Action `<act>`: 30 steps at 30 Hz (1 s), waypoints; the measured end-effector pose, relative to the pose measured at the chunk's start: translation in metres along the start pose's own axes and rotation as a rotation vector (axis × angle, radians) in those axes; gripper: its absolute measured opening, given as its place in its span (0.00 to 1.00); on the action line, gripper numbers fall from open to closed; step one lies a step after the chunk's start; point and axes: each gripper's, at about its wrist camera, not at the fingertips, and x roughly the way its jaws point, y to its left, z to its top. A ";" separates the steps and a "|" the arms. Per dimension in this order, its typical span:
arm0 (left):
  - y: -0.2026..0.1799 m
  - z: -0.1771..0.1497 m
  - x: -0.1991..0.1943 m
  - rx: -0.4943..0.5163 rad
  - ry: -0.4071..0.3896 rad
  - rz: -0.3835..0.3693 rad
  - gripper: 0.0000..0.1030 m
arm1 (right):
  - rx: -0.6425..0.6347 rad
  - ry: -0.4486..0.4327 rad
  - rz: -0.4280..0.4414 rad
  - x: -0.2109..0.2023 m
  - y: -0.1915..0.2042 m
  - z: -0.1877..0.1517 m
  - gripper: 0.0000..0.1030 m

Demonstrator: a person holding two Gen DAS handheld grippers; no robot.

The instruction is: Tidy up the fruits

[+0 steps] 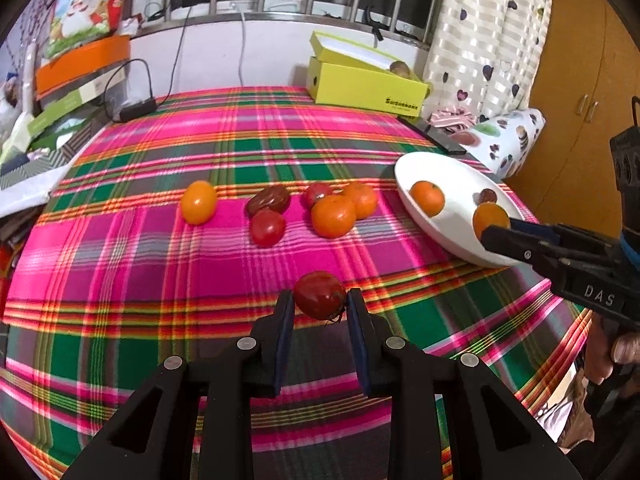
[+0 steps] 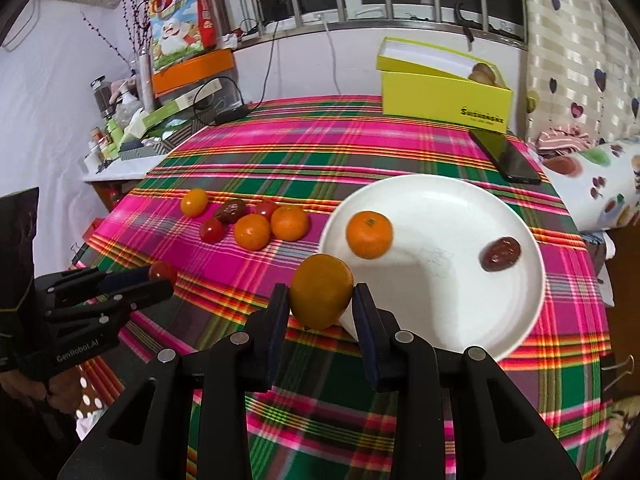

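Red tomato clamped between jaws of left gripper, raised above plaid-covered bench; yellow-orange fruit clamped between jaws of right gripper, at near rim of white plate. On plate: one mandarin, one dark date, well apart. Loose cluster left on cloth beyond: two mandarins, two small tomatoes, one date, one yellow-orange fruit; yellow box at far edge.

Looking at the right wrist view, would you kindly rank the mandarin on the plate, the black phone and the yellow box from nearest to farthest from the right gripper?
1. Mandarin, on the white plate, just ahead of the right gripper.
2. Black phone, beyond the plate, to the right.
3. Yellow box, at the table's far edge.
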 end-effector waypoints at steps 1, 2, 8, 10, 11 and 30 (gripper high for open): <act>-0.002 0.002 0.000 0.003 -0.002 -0.004 0.37 | 0.004 -0.001 -0.004 -0.002 -0.002 -0.001 0.33; -0.004 0.004 0.000 0.007 -0.004 -0.007 0.37 | 0.006 -0.002 -0.008 -0.003 -0.004 -0.001 0.33; -0.016 0.014 0.000 0.033 -0.017 -0.024 0.37 | 0.018 -0.011 -0.030 -0.012 -0.011 -0.002 0.33; -0.020 0.017 0.001 0.042 -0.020 -0.031 0.37 | 0.025 -0.014 -0.038 -0.014 -0.015 -0.003 0.33; -0.023 0.019 0.001 0.049 -0.023 -0.036 0.37 | 0.031 -0.014 -0.043 -0.015 -0.017 -0.003 0.33; -0.046 0.035 0.018 0.100 -0.025 -0.105 0.36 | 0.085 0.002 -0.098 -0.011 -0.046 -0.002 0.33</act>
